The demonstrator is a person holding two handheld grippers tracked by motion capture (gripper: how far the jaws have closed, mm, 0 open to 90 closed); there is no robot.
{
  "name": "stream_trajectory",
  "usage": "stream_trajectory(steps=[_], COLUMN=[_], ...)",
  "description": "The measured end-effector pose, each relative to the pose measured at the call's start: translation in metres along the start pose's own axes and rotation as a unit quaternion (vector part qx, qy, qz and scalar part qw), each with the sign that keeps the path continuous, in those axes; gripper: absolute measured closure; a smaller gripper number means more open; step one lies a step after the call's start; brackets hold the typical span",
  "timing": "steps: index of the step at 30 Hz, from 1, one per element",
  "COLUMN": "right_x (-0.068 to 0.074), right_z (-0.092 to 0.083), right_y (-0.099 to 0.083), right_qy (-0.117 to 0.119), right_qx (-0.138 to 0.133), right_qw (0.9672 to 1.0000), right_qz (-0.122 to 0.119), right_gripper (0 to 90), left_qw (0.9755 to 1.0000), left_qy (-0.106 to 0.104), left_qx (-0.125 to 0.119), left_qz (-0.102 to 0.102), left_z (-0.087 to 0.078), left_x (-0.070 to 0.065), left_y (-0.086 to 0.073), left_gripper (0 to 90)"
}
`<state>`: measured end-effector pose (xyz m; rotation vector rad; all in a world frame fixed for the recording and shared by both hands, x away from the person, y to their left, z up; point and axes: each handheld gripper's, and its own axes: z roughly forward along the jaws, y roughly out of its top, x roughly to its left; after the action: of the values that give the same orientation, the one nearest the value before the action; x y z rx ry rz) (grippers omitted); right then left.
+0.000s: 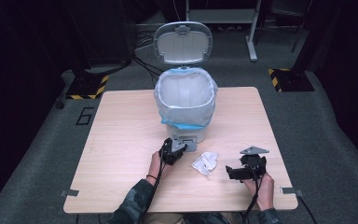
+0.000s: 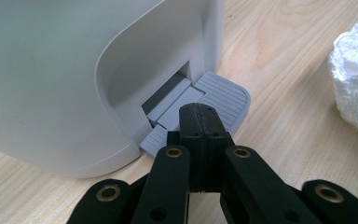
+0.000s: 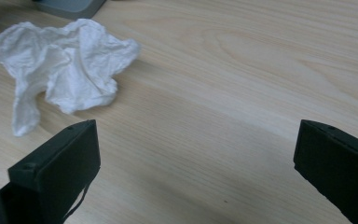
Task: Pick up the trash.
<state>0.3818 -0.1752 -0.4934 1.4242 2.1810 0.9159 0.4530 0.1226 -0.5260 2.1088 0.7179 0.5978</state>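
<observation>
Just ahead of the left hand-held gripper [image 2: 199,122] stands a white bin [image 1: 186,105], lined with a clear bag and with its lid [image 1: 182,42] tipped up behind it. That hand-held gripper has its jaws pressed fully together with nothing between them, and in the left gripper view their tips rest on the grey ribbed pedal [image 2: 223,95] at the foot of the bin. From above, the left hand-held gripper [image 1: 172,151] sits right against the bin's base.

Off to the right of the left hand-held gripper, and near it, a crumpled white tissue [image 1: 205,163] lies on the counter [image 1: 121,140]; its edge shows at the right of the left gripper view [image 2: 356,79].

Beyond the tissue is the right hand-held gripper [image 1: 230,172], held by a hand [image 1: 261,189] at the near edge of the counter. Its jaws point toward the tissue and stand wide apart, holding nothing. In the right gripper view the tissue [image 3: 65,70] lies ahead of the jaws and toward the left one, close but not touching, with bare wood between the two jaws [image 3: 196,154].
</observation>
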Motion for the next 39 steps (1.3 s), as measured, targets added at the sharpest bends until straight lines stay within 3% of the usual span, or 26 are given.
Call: stream_trajectory(steps=[7, 16, 22, 36, 37, 39], right_x=[0.023, 0.049, 0.060, 0.075, 0.076, 0.077], right_z=[0.006, 0.015, 0.025, 0.052, 0.056, 0.060], right_y=[0.013, 0.027, 0.035, 0.043, 0.043, 0.042], right_qy=[0.023, 0.052, 0.065, 0.070, 0.070, 0.065], right_qx=[0.010, 0.009, 0.018, 0.043, 0.056, 0.059], right_qw=[0.9989, 0.9964, 0.9949, 0.9923, 0.9917, 0.9915], right_qz=[-0.040, -0.067, -0.075, -0.092, -0.092, -0.096], right_gripper=[0.0, 0.0, 0.0, 0.0, 9.0, 16.0], left_qw=[1.0000, 1.0000, 1.0000, 1.0000, 1.0000, 1.0000], left_qy=[0.002, 0.001, 0.002, 0.001, 0.001, 0.001], left_qx=[0.000, -0.001, 0.000, 0.001, 0.001, 0.001], left_qz=[0.002, 0.000, 0.000, -0.004, -0.004, -0.004], left_z=[0.000, 0.000, 0.000, 0.000, 0.000, 0.000], left_x=[-0.001, -0.001, -0.001, 0.000, 0.000, 0.000], left_y=[0.000, 0.000, 0.000, 0.000, 0.000, 0.000], left_gripper=[90.0, 90.0, 90.0, 90.0, 90.0, 90.0])
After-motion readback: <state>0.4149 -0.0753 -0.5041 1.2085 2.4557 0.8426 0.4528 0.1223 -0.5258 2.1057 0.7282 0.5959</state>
